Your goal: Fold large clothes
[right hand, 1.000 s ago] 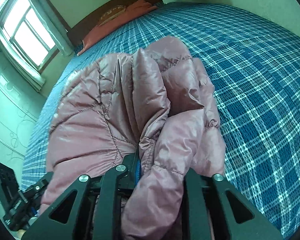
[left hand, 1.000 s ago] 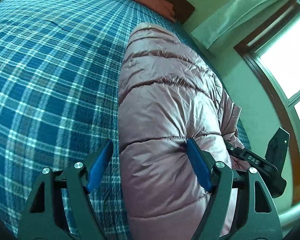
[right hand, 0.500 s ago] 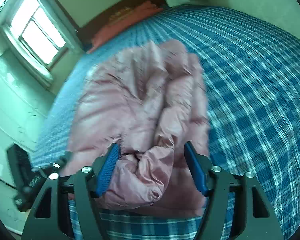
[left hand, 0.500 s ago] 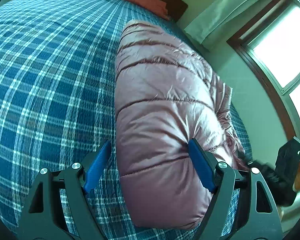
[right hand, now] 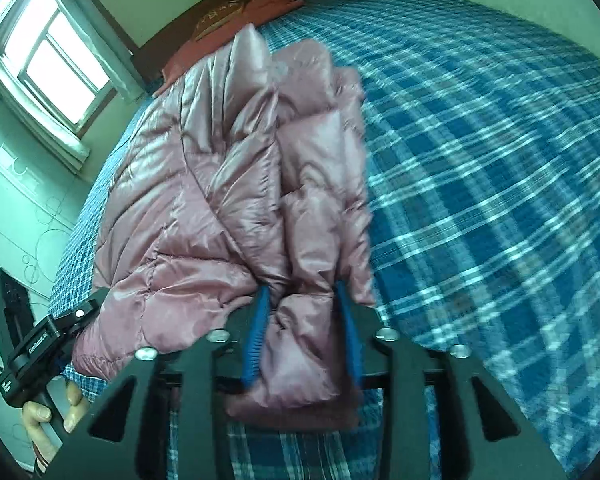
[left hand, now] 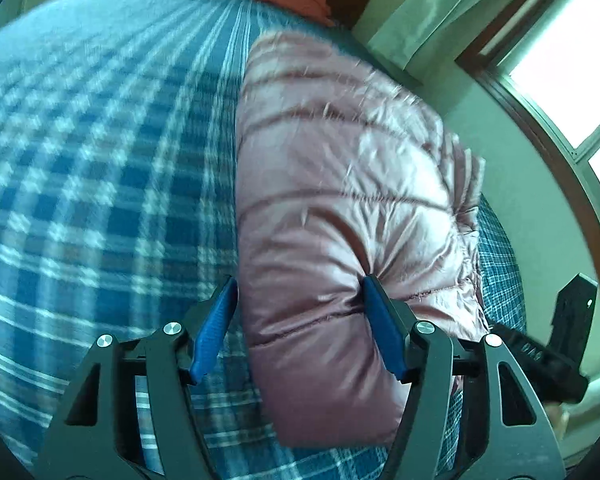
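A pink quilted puffer jacket (left hand: 340, 200) lies folded lengthwise on the blue plaid bedspread (left hand: 100, 160). My left gripper (left hand: 300, 280) straddles the jacket's near left edge. Its jaws are closing: the right pad dents the fabric and the left pad sits just beside the edge. In the right wrist view the jacket (right hand: 220, 200) shows its bunched folds. My right gripper (right hand: 301, 286) has a puffy fold at the near hem between its blue pads. Its jaws are opening, and the fold fills the gap and touches both pads.
The bedspread (right hand: 480, 160) stretches wide beside the jacket. An orange pillow (right hand: 268, 4) lies by the dark headboard at the far end. A window (right hand: 56, 52) and a pale wall run close along the jacket's side. A hand (right hand: 40, 420) holds the other tool's handle.
The right gripper gave up its tight pinch on the jacket and drew back to the near hem, jaws now apart. The left jaws have narrowed around the jacket's edge.
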`<state>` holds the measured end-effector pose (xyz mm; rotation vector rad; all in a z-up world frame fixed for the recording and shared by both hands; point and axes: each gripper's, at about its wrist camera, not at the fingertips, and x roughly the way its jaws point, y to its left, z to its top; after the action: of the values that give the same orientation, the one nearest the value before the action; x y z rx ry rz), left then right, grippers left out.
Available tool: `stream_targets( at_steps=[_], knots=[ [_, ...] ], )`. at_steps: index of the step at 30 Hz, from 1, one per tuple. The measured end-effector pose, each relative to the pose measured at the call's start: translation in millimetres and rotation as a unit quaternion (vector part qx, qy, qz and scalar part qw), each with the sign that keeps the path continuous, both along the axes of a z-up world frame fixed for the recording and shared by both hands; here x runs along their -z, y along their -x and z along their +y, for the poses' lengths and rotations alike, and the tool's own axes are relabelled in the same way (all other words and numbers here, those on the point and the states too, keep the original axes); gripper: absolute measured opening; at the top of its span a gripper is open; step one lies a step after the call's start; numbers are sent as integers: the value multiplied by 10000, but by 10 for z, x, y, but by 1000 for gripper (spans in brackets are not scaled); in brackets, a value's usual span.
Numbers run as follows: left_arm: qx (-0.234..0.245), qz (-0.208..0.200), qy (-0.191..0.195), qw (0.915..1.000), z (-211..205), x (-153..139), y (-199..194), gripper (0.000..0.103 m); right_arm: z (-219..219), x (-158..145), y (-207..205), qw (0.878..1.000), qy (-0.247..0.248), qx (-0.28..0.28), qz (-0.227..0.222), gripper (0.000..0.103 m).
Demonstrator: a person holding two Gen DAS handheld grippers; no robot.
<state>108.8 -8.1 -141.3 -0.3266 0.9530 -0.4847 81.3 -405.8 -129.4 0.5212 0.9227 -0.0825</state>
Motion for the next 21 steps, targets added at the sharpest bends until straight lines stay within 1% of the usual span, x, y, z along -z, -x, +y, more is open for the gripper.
stream_targets(
  at_steps=[1, 2, 3, 4, 7, 8, 10, 11, 12, 13, 14, 15, 18, 20, 21],
  knots=[
    [-56, -134, 17, 9999, 63, -88, -8, 68, -27, -85, 22, 9999, 94, 85, -40, 52],
    [-91, -181, 78, 9998, 99, -130, -34, 71, -56, -205, 37, 9995, 237, 184, -123, 55],
    [-106, -195, 148, 9996, 106, -165, -54, 71, -87, -327, 25, 9989, 321, 242, -247, 55],
    [-126, -142, 231, 9996, 120, -192, -165, 71, -104, -391, -1, 9986, 329, 258, -325, 55],
    [-265, -55, 420, 9987, 86, -230, -433, 71, -159, -618, -228, 9968, 336, 266, -678, 55],
    [-295, -32, 434, 9986, 40, -244, -541, 71, -163, -675, -354, 9957, 366, 235, -818, 55],
    [-360, 60, 349, 9987, -78, -244, -742, 69, -151, -703, -641, 9952, 390, 126, -894, 54],
    [-371, 91, 285, 9989, -137, -225, -822, 66, -133, -685, -754, 9952, 393, 73, -893, 54],
    [-373, 121, 211, 9990, -185, -209, -876, 64, -119, -652, -870, 9953, 392, 6, -883, 51],
    [-369, 158, 69, 9992, -267, -159, -954, 62, -101, -584, -1009, 9961, 434, -46, -773, 46],
    [-370, 160, -21, 9992, -302, -132, -976, 58, -88, -527, -1084, 9967, 461, -88, -665, 33],
    [-368, 173, -197, 9990, -364, -87, -1009, 57, -80, -438, -1175, 9973, 501, -124, -515, 25],
    [-347, 251, -336, 9985, -430, 37, -1020, 56, -82, -151, -1348, 9972, 737, -88, -132, 22],
    [-340, 232, -458, 9981, -490, 96, -1028, 56, -132, 6, -1366, 9978, 648, -37, -97, 22],
    [-329, 220, -499, 9980, -500, 101, -1035, 56, -163, 27, -1363, 9981, 610, -15, -102, 21]
  ],
)
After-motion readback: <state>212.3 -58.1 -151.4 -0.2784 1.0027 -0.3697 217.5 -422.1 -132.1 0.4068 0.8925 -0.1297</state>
